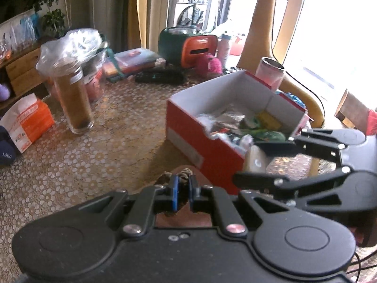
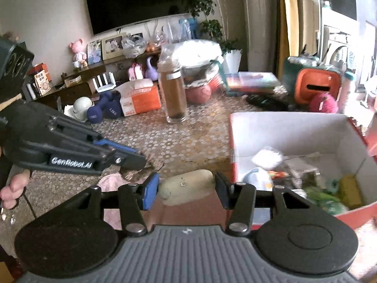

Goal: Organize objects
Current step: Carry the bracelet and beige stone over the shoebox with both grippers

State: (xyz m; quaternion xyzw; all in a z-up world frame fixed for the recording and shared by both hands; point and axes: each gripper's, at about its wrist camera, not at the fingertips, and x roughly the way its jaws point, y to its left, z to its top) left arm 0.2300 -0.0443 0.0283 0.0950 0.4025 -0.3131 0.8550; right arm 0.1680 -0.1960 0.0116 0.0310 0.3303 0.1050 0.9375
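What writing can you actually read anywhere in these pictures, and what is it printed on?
"GenRobot.AI": on the side of the left gripper, seen from the right wrist view.
"1.5KG": on the dark blue dumbbell.
Orange-and-white tissue pack: printing too blurred to read.
Label on the tall glass jar: too small to read.
Orange booklet on the TV shelf: characters illegible.

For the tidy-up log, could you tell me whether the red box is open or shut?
Open: the red box has no lid on, and its contents show.
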